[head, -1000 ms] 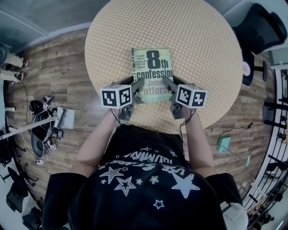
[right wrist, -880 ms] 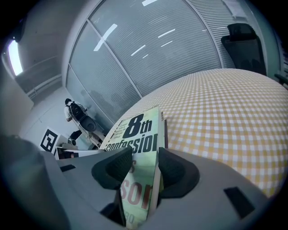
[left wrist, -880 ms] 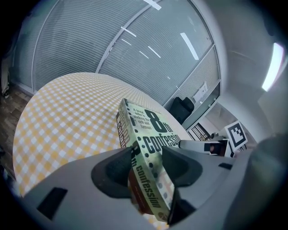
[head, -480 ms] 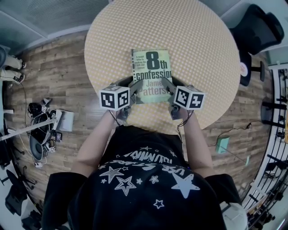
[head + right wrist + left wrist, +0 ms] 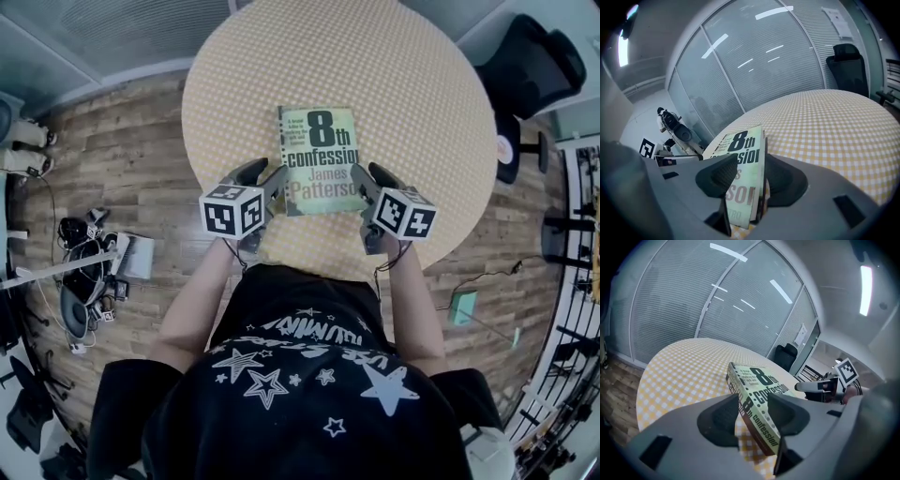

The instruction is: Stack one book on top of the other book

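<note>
Head view: a green paperback (image 5: pixel 319 159) is lying flat toward 6 o'clock on a round checked table (image 5: pixel 422 94). The left gripper (image 5: pixel 264 176) and right gripper (image 5: pixel 370 178), at its 7 and 5 o'clock corners, are drawing back, uncovering the author's name.

Left gripper view: the jaws, having just narrowed slightly, are straddling the spine and seem not to be pressing it.

Right gripper view: the jaws are standing apart around the page edge. A darker book (image 5: pixel 762 187) is showing underneath, so stacking looks done.
</note>
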`<state>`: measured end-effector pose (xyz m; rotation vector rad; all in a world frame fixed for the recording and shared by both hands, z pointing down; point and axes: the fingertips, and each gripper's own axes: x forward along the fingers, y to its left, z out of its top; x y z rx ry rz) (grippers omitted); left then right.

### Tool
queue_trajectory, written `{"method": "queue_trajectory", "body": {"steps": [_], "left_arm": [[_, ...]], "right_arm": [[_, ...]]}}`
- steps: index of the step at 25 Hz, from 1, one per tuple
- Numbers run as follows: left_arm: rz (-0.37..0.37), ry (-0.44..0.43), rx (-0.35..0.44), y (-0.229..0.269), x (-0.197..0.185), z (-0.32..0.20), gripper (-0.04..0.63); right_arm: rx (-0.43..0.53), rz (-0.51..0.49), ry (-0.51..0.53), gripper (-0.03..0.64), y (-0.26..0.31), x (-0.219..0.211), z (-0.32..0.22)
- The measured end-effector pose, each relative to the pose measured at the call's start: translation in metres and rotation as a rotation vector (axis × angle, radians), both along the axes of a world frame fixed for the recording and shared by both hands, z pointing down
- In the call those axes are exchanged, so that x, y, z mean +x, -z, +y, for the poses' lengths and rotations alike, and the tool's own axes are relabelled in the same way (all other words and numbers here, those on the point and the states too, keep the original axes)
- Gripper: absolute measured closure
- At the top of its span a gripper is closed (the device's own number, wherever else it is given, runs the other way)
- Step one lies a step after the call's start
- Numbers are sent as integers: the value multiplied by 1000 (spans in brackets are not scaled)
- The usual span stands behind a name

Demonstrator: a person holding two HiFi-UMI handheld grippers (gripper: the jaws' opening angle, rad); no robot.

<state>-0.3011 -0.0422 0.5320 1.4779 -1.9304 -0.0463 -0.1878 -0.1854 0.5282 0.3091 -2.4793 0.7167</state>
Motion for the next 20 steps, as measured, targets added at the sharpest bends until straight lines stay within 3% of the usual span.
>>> {"method": "queue_trajectory", "body": {"steps": [4,9,15,20], "left_arm": [[-85,-12,28,17,2,8,438],[-165,-22,91,45,16,7,498],[-232,-16,136,73,44,3,547],[-268,-3,152,93,73,1,563]], "right_arm": [[55,-41,-41,436,19,9,-1],[80,-174,-38,440,58,20,7],[111,-259,31,511,87,37,26],[107,-332,18,555,102,62,26]]}}
